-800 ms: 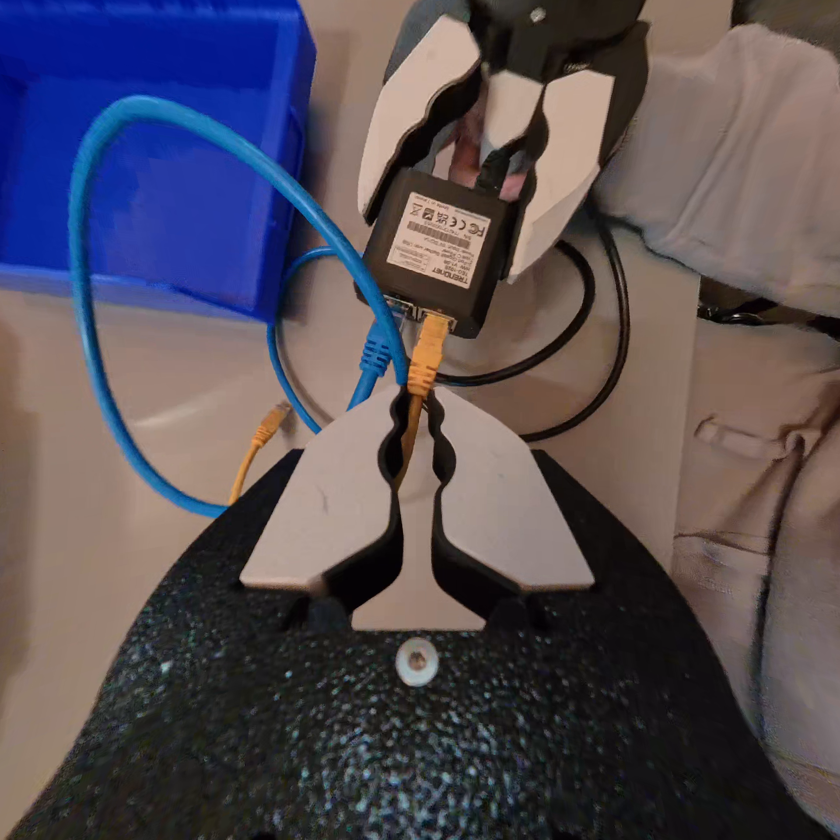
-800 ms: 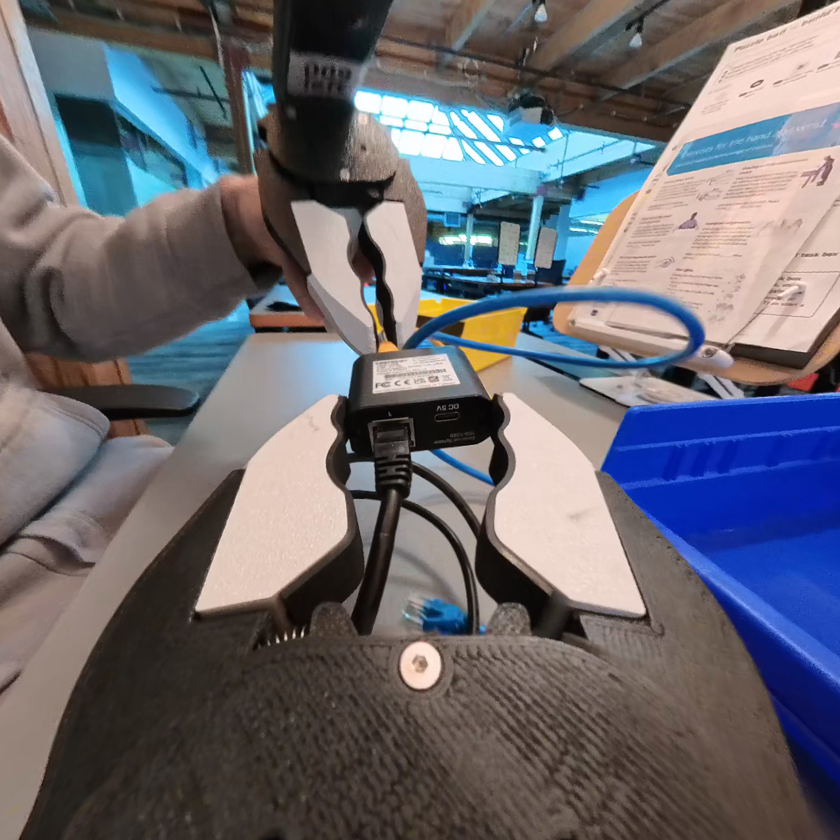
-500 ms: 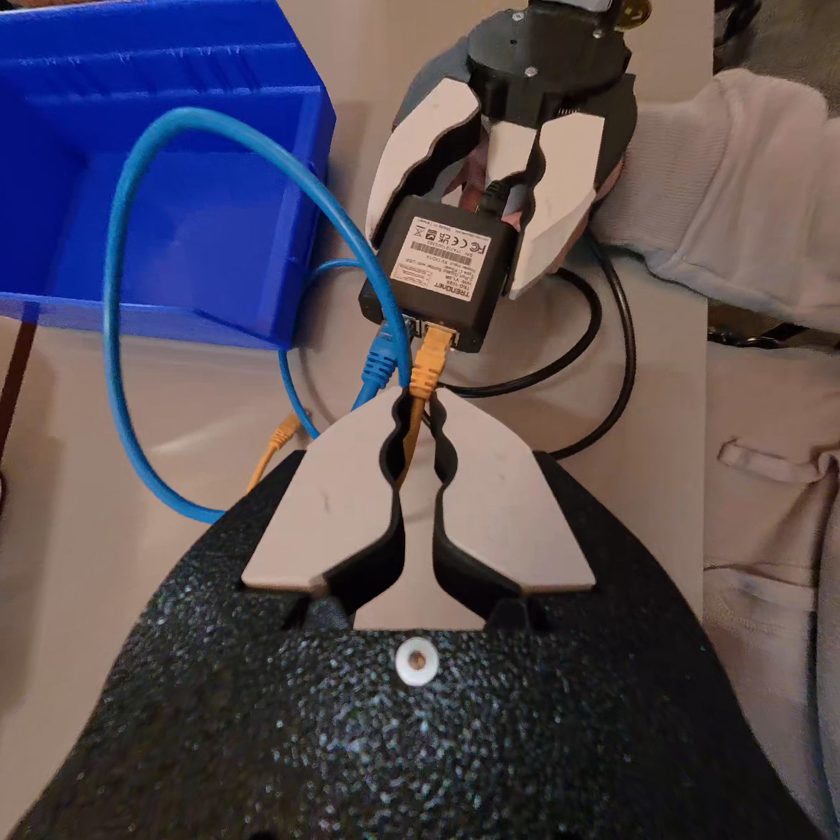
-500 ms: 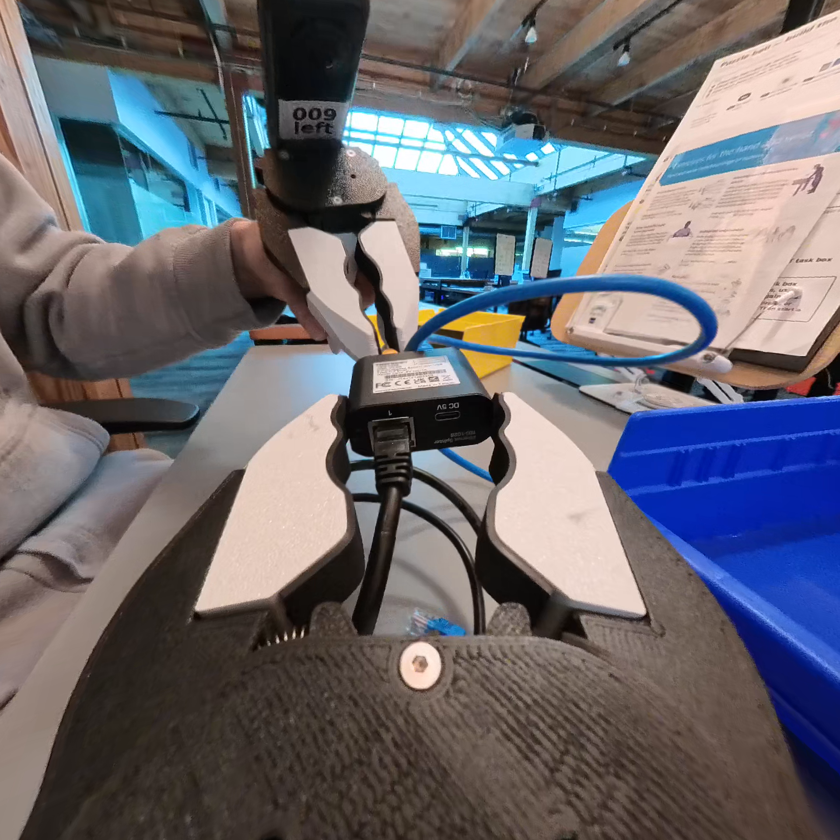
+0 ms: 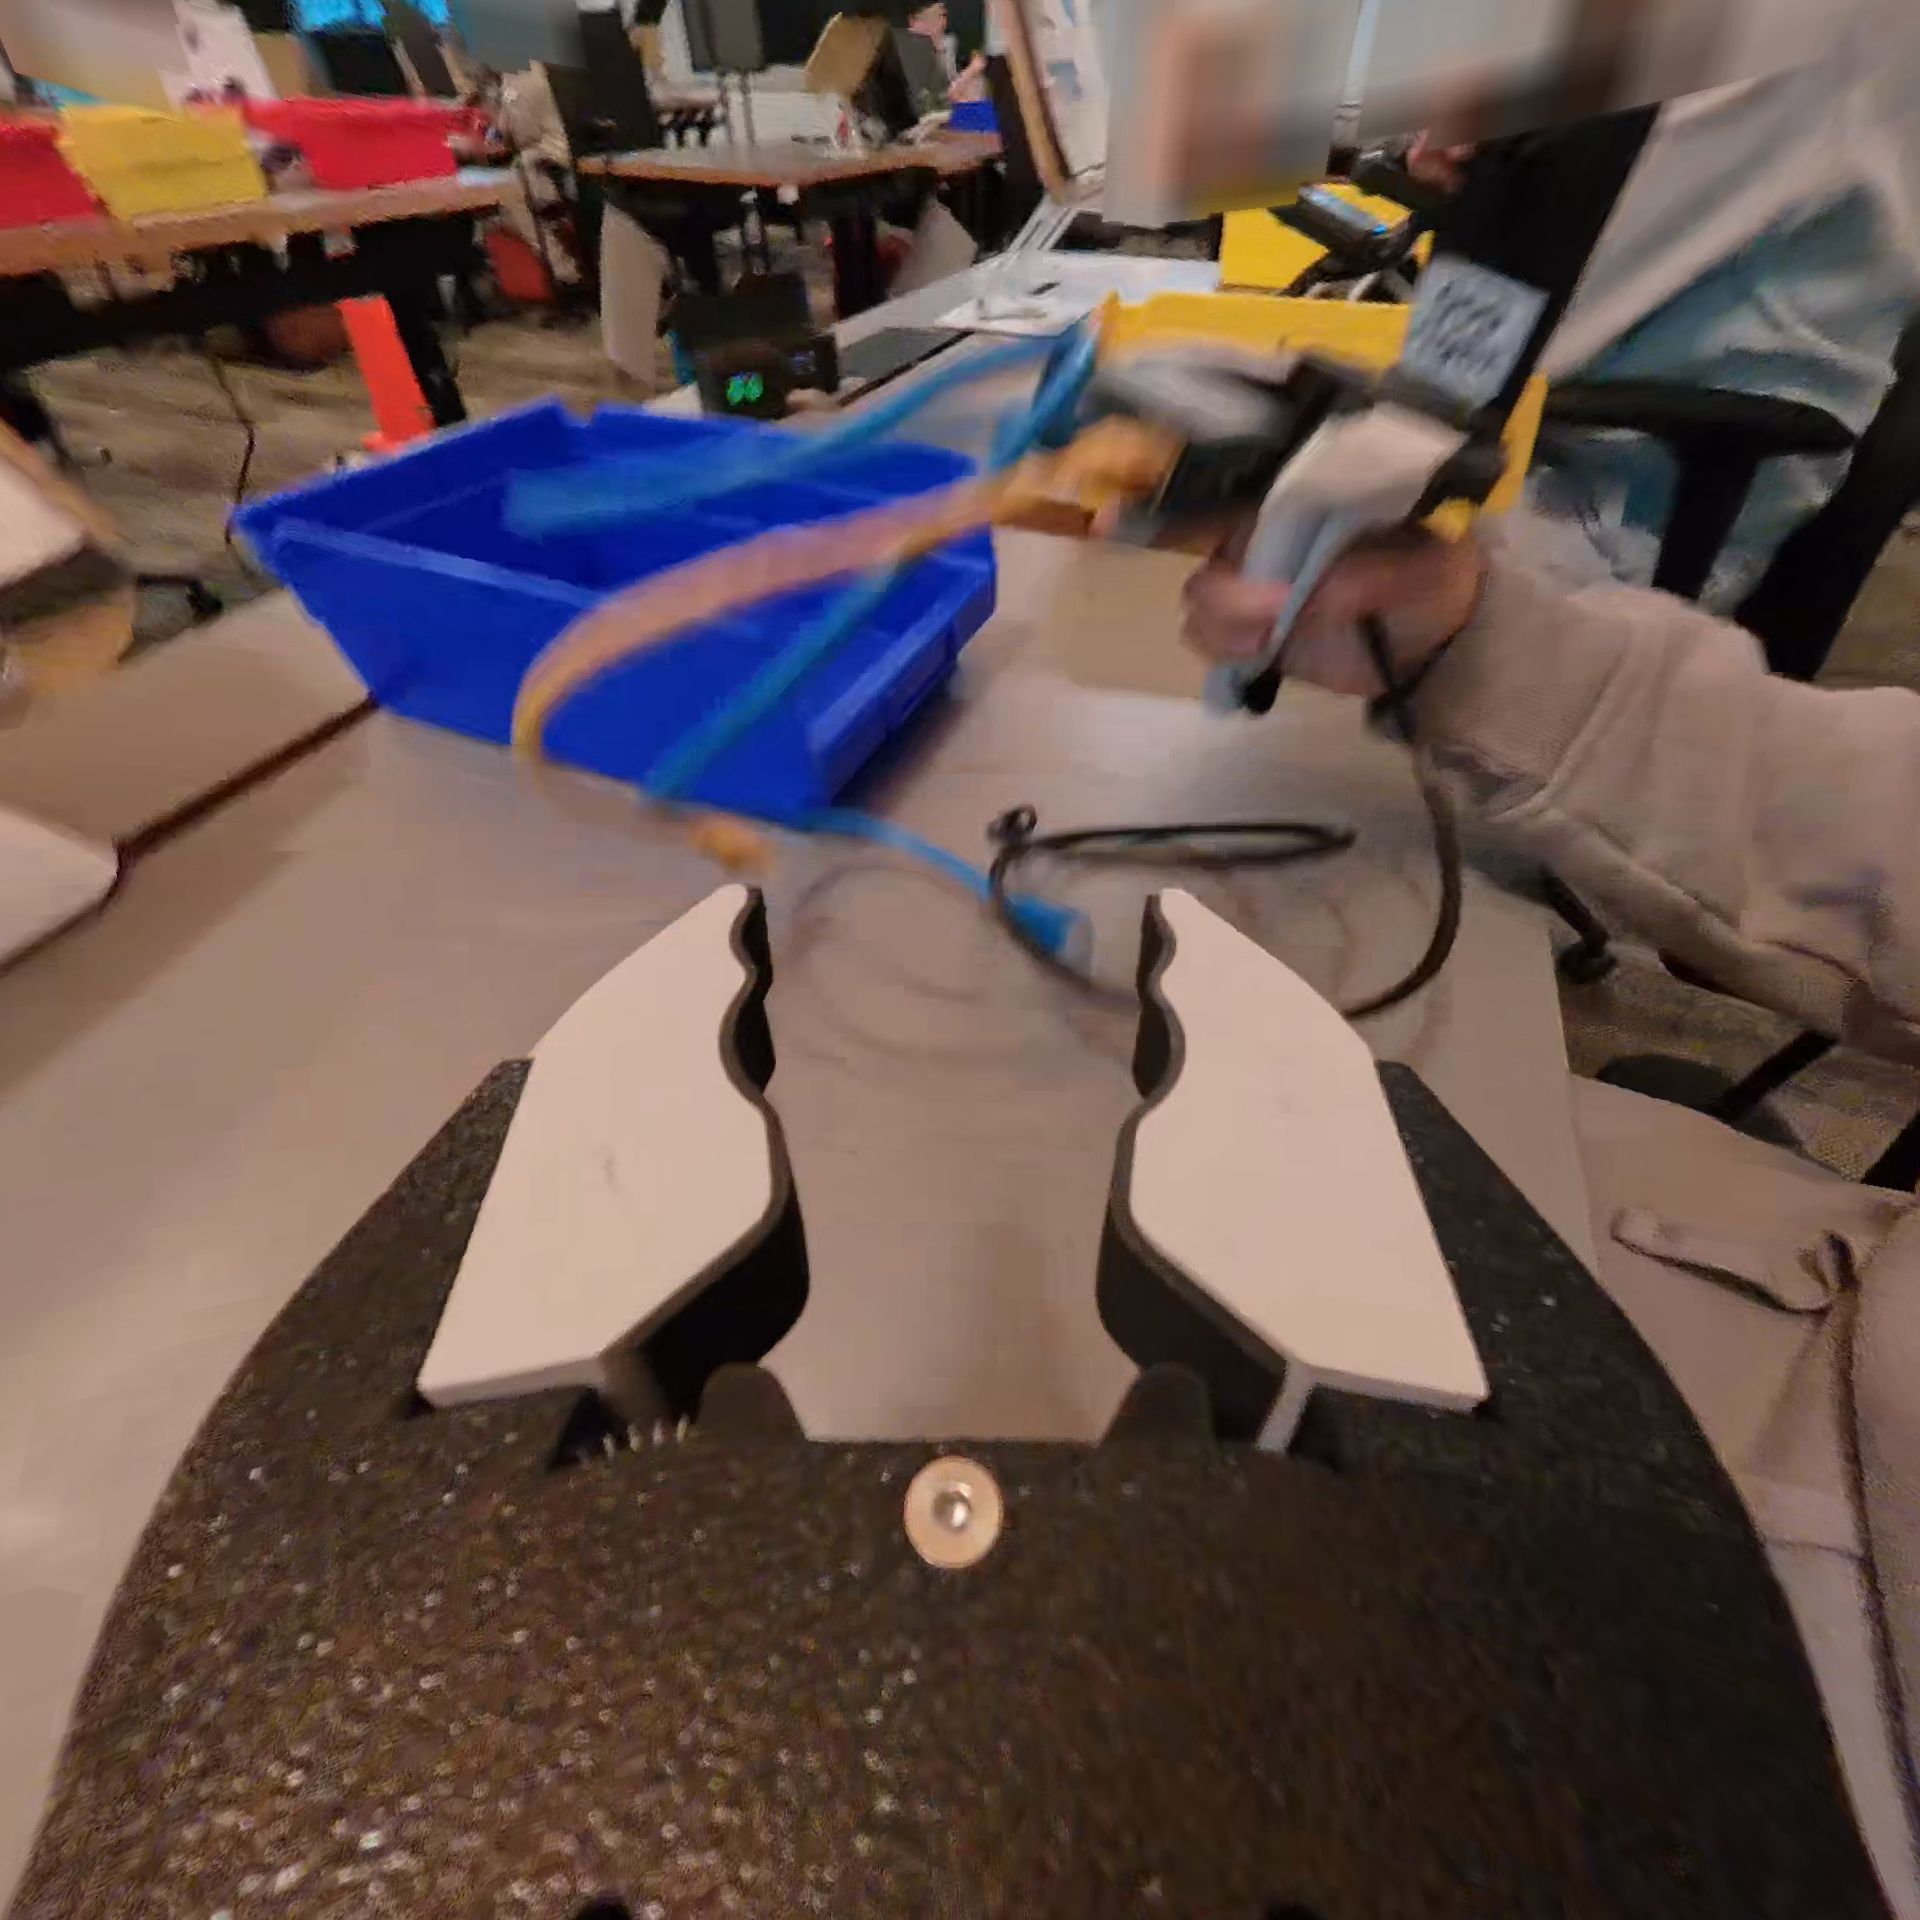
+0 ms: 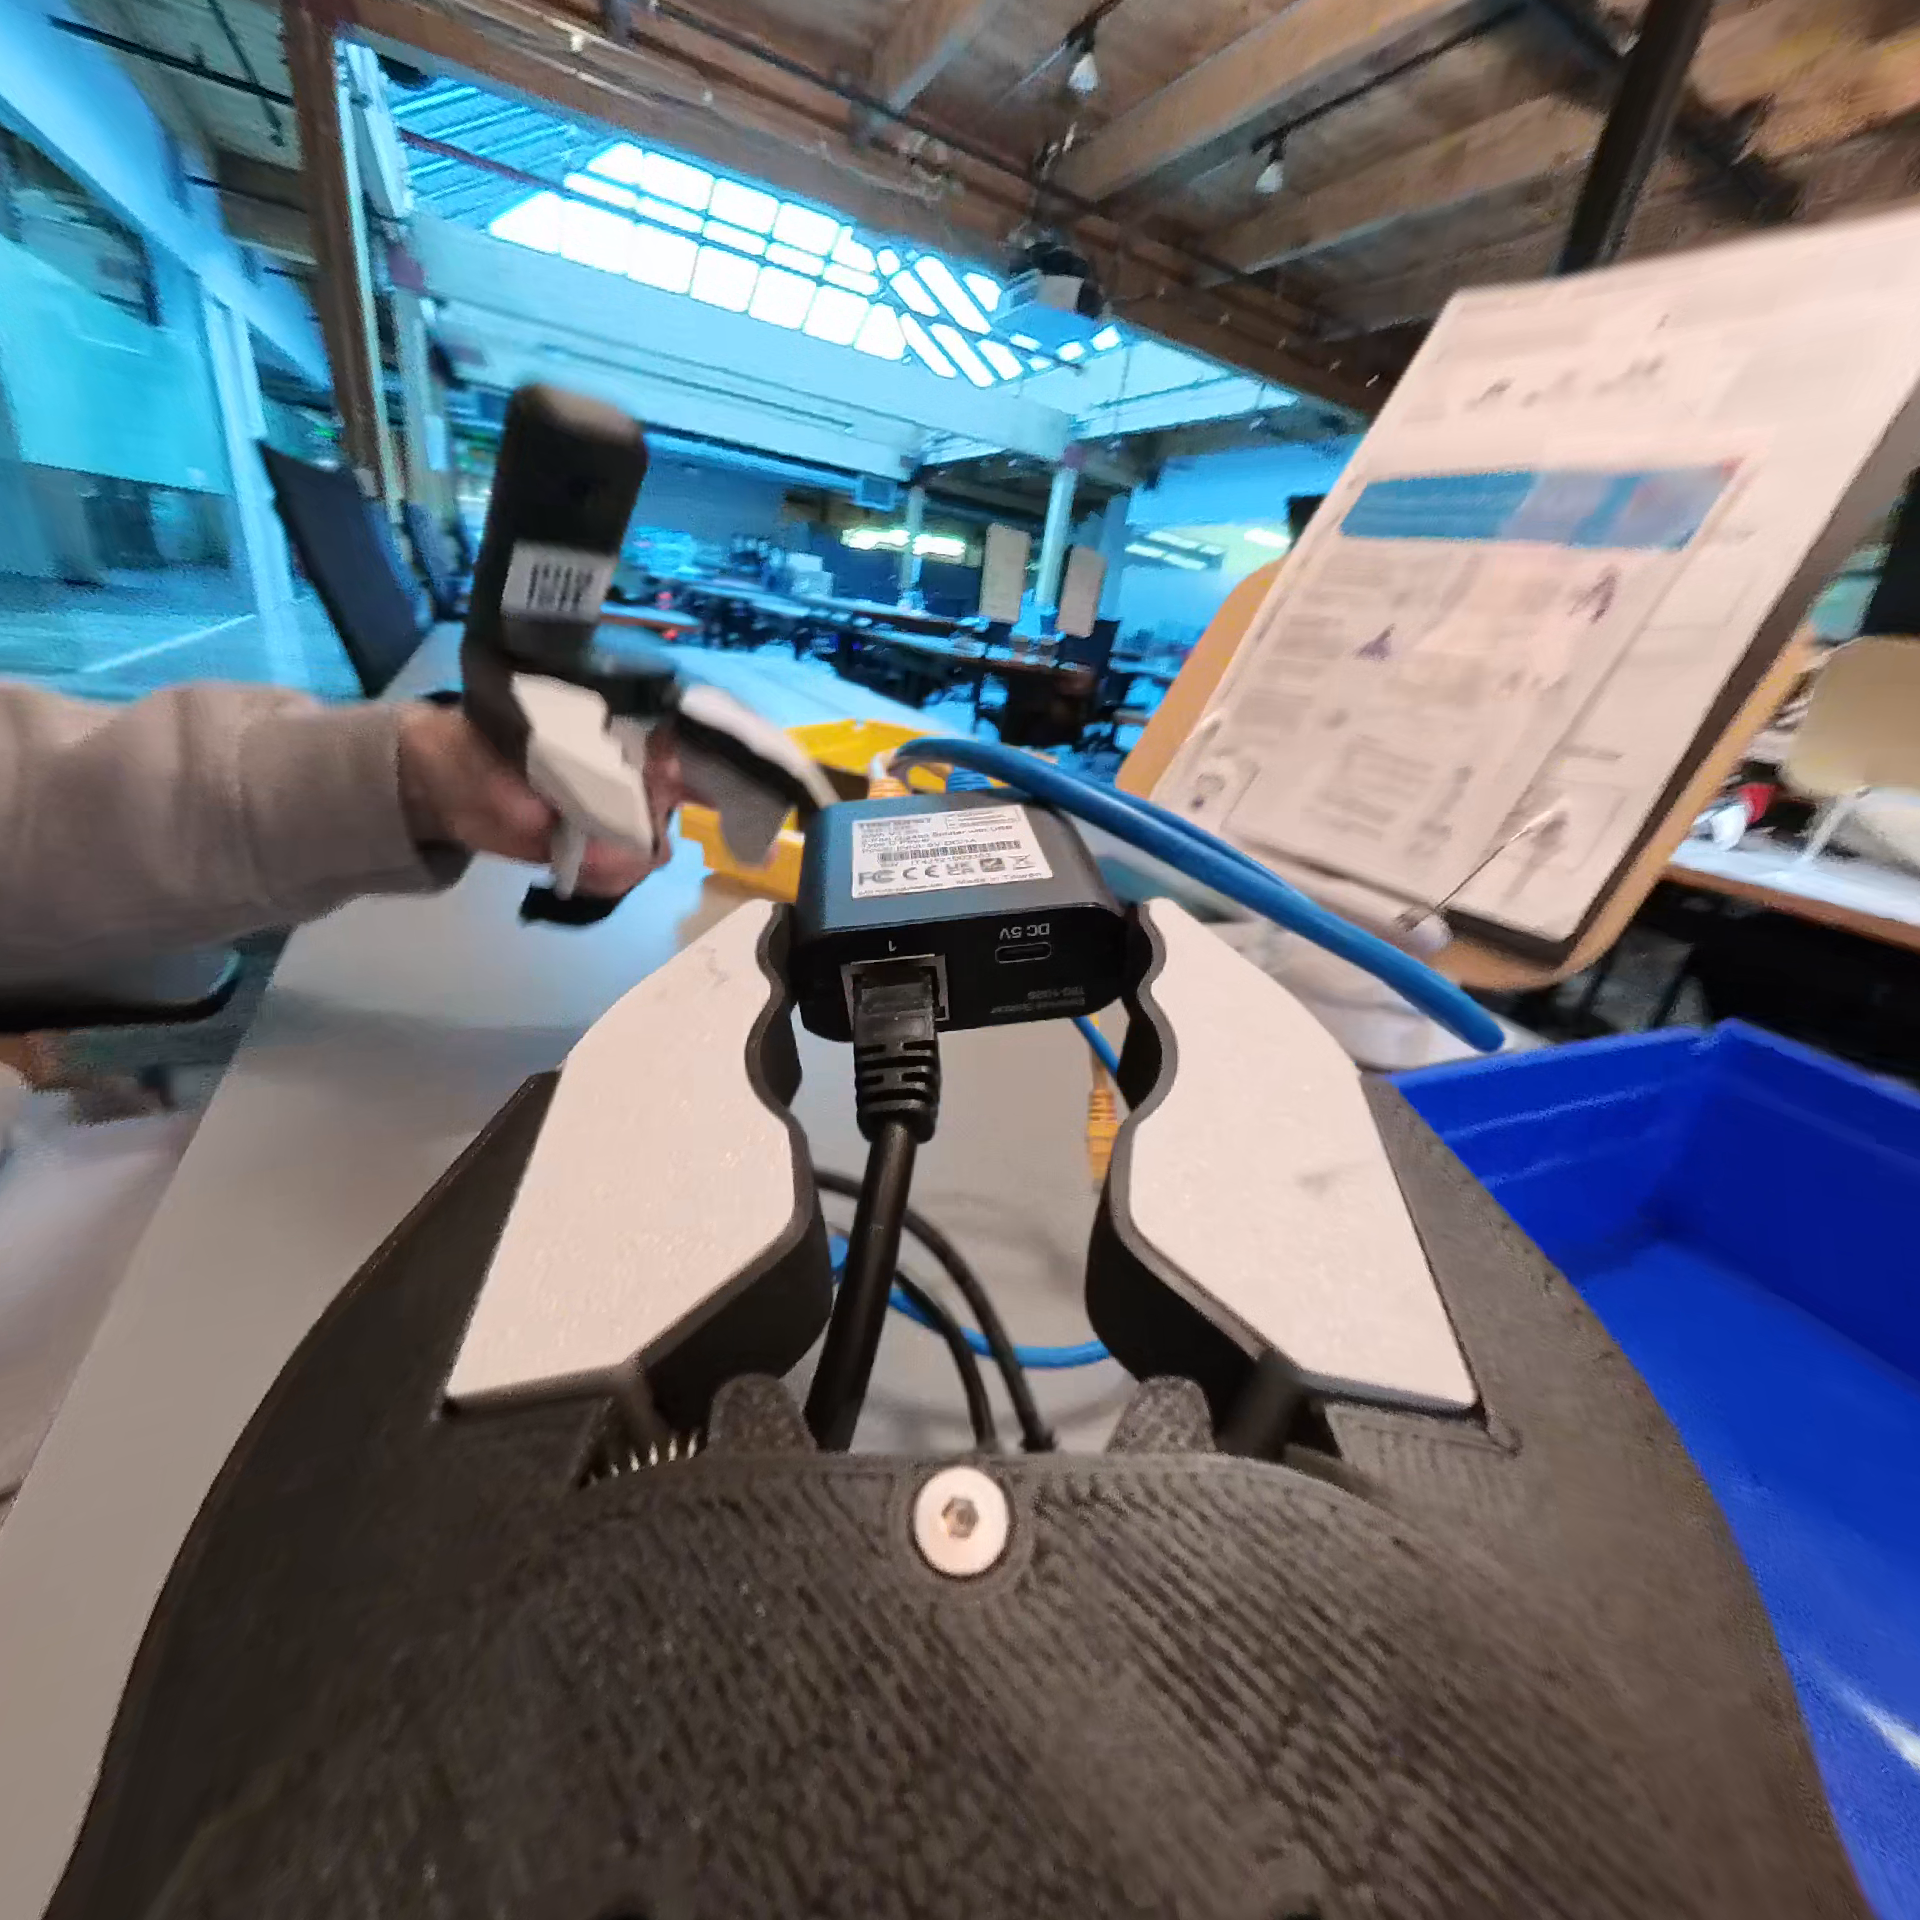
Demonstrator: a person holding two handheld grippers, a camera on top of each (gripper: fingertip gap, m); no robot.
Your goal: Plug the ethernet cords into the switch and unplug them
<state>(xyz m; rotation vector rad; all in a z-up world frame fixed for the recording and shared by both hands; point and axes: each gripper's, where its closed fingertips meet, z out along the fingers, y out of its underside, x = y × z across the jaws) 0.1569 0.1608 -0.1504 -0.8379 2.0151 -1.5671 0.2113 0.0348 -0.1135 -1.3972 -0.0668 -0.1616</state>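
Observation:
My right gripper [image 6: 961, 920] is shut on a small black switch [image 6: 935, 862] and holds it above the grey table [image 6: 364, 1039]. A black cord [image 6: 888, 1143] is plugged into its near port. A blue cord [image 6: 1247, 883] and an orange cord [image 5: 727, 582] run from its far side, blurred in the left wrist view. The orange cord's free plug [image 6: 1099, 1127] hangs below the switch. My left gripper [image 5: 951, 914] is open and empty, low over the table and well back from the switch [image 5: 1195, 468]. A loose blue plug [image 5: 1049, 925] lies just ahead of it.
A blue bin [image 5: 468, 582] stands on the table, left of the switch in the left wrist view and on the right in the right wrist view [image 6: 1714, 1247]. A board with a printed sheet [image 6: 1507, 675] leans behind it. A black cable loop [image 5: 1195, 831] lies on the table. The person's sleeve [image 5: 1662, 779] is at the right.
My left gripper has let go of the orange cord, opened, and swung back and down away from the switch. My right gripper keeps its hold on the switch, which has tilted a little.

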